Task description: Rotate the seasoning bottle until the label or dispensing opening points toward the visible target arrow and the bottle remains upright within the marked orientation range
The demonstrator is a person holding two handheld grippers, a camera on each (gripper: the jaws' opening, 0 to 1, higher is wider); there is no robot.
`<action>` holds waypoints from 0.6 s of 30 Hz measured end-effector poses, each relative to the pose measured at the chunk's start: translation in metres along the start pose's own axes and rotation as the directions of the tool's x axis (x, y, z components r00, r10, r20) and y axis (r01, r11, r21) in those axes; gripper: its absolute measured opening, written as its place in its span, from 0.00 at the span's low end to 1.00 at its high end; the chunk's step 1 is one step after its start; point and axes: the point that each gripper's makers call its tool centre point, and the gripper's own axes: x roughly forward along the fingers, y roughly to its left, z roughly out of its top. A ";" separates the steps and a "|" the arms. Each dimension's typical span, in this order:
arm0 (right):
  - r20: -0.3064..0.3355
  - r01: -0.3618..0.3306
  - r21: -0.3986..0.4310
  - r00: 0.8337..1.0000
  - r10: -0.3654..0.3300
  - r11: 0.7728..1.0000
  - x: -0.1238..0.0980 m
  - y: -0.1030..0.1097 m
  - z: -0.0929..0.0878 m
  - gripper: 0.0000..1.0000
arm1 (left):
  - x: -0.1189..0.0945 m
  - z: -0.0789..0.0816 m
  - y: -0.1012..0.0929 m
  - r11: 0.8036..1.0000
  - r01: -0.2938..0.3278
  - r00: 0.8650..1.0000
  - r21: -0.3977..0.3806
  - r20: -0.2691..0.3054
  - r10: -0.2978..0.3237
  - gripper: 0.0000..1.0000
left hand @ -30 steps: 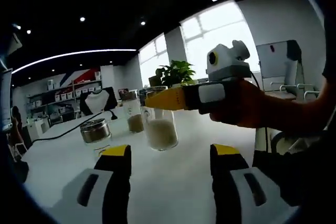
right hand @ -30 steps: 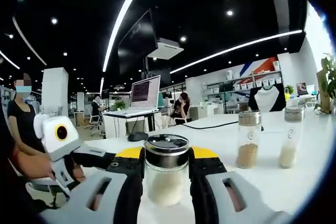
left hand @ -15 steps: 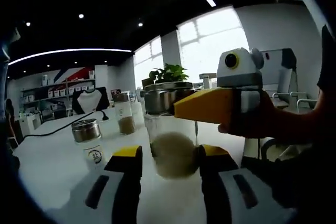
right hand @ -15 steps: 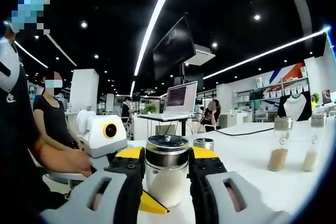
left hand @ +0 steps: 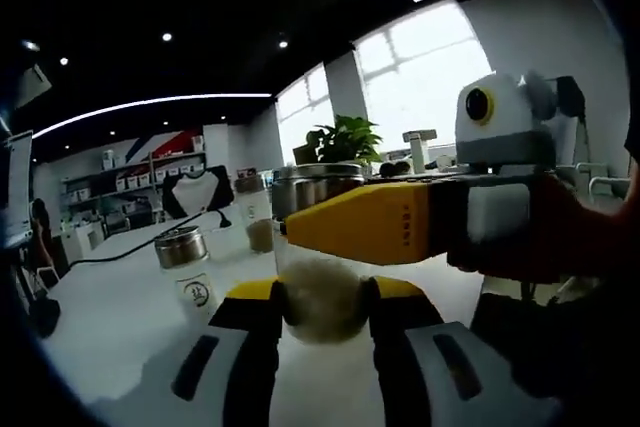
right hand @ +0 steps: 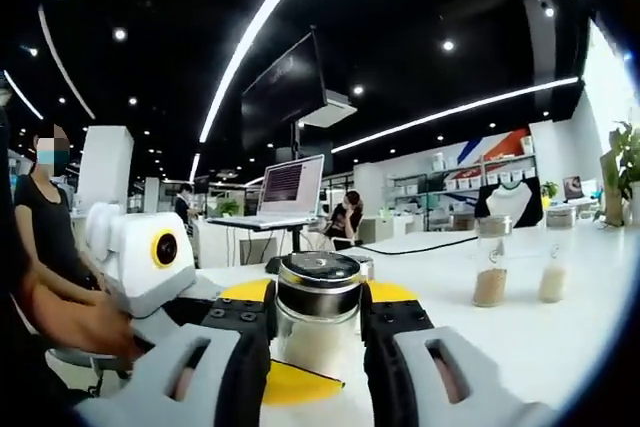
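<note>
Bottle (right hand: 318, 319) — steel-capped, pale grains, upright — clamped between both tools.

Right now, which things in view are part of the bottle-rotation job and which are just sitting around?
In the job:
- seasoning bottle, glass, metal lid, pale grains, upright
- right gripper, jaws shut on it
- left gripper, jaws flanking the same bottle

Lying about:
- short labelled jar
- two tall shakers
- laptop
- potted plant
- black cable
</note>
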 end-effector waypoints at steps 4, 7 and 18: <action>-0.005 0.050 0.005 0.999 -0.050 0.999 0.003 0.002 -0.001 0.32 | -0.001 -0.001 0.002 1.000 -0.012 1.000 0.019 -0.002 0.012 0.36; 0.013 0.018 0.038 1.000 -0.019 0.999 -0.001 0.002 0.003 0.32 | -0.005 0.004 0.000 0.999 0.042 0.999 0.015 0.028 -0.043 0.36; 0.036 -0.274 -0.126 0.959 0.280 0.953 -0.015 0.036 0.020 0.32 | -0.017 0.020 -0.020 0.955 0.296 0.950 0.004 0.106 -0.294 0.37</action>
